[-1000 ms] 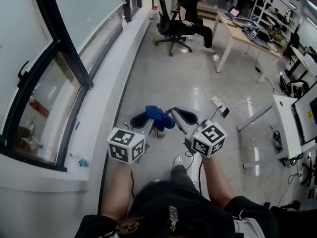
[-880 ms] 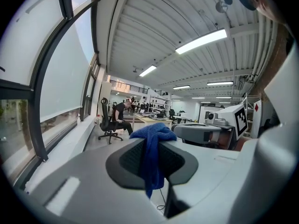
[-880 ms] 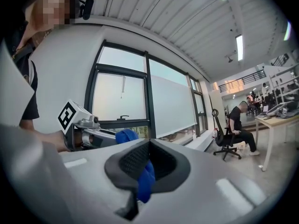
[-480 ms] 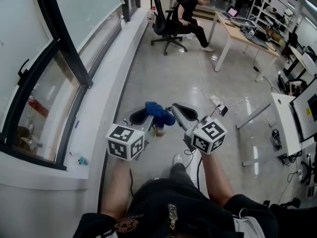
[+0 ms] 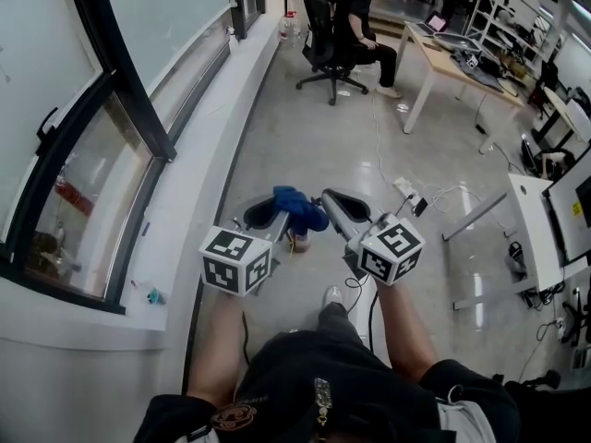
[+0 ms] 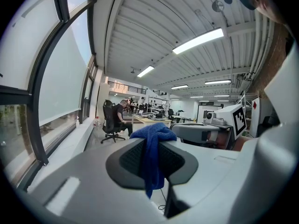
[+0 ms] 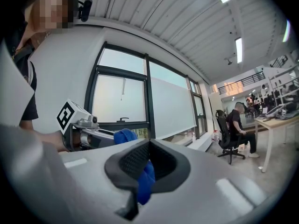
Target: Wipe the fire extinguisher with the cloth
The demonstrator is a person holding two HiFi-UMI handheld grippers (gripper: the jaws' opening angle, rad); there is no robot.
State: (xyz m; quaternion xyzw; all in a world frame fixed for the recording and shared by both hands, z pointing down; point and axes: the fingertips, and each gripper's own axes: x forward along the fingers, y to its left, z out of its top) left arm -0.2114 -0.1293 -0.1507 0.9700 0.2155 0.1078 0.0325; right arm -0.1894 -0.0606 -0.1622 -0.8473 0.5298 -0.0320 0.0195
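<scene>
Close by, a white window ledge (image 5: 211, 155) hems the left side, with bare floor (image 5: 305, 127) open ahead. Held forward and roughly level, the left gripper (image 5: 261, 218) and right gripper (image 5: 343, 210) each clamp the blue cloth (image 5: 297, 209) bunched between their tips. Beyond, a power strip (image 5: 404, 189) with cables (image 5: 452, 195) lies right; farther, a seated person (image 5: 355, 12) by a desk (image 5: 452, 63).

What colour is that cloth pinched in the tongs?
Blue, plain with no pattern. The cloth shows best in the left gripper view.
</scene>
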